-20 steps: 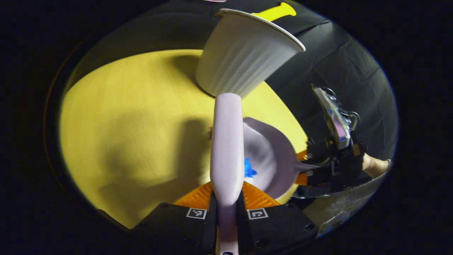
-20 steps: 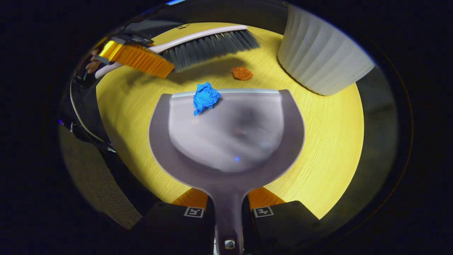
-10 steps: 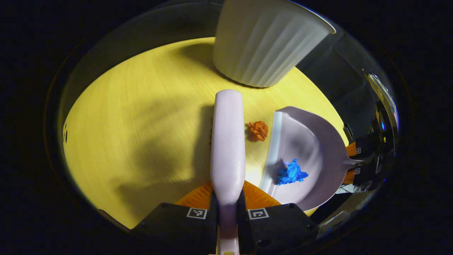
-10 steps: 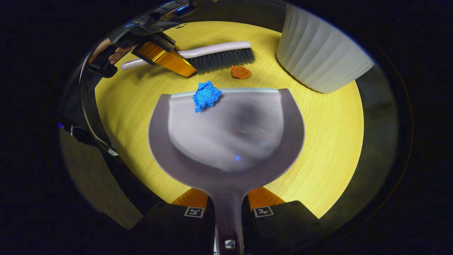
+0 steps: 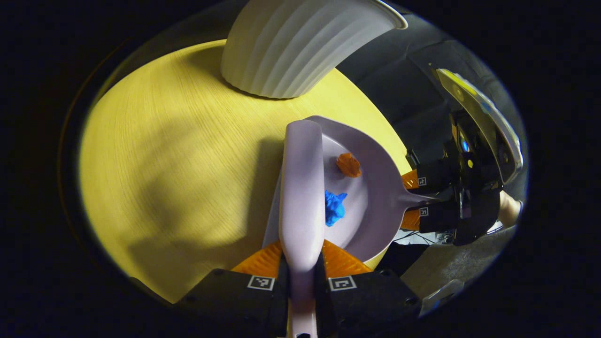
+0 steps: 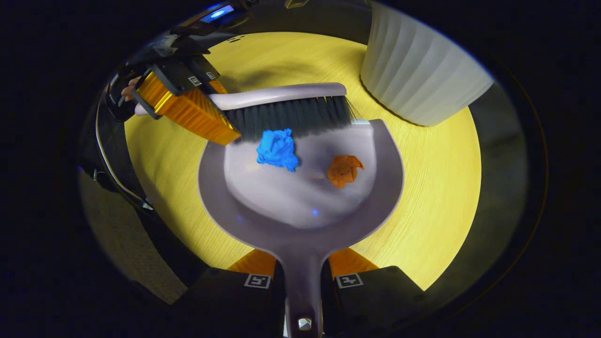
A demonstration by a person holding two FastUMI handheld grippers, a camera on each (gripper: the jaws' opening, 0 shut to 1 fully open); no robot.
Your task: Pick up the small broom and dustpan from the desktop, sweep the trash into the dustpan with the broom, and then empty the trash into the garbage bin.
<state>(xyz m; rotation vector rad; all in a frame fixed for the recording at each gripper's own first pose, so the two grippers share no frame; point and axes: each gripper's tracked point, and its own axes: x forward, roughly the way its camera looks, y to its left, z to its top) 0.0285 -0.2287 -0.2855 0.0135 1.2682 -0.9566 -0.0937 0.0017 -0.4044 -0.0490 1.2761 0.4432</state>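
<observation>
The counter is a round top of pale yellow wood with fine grain, lit brightly from above so that soft dark shadows fall across its left part in the left gripper view. Black cloth hangs close behind its far edge, creased in folds. Below the rim lies a grey, speckled floor, dim beside the lit wood.

A round yellow wood-grain table stands against dark cloth.
</observation>
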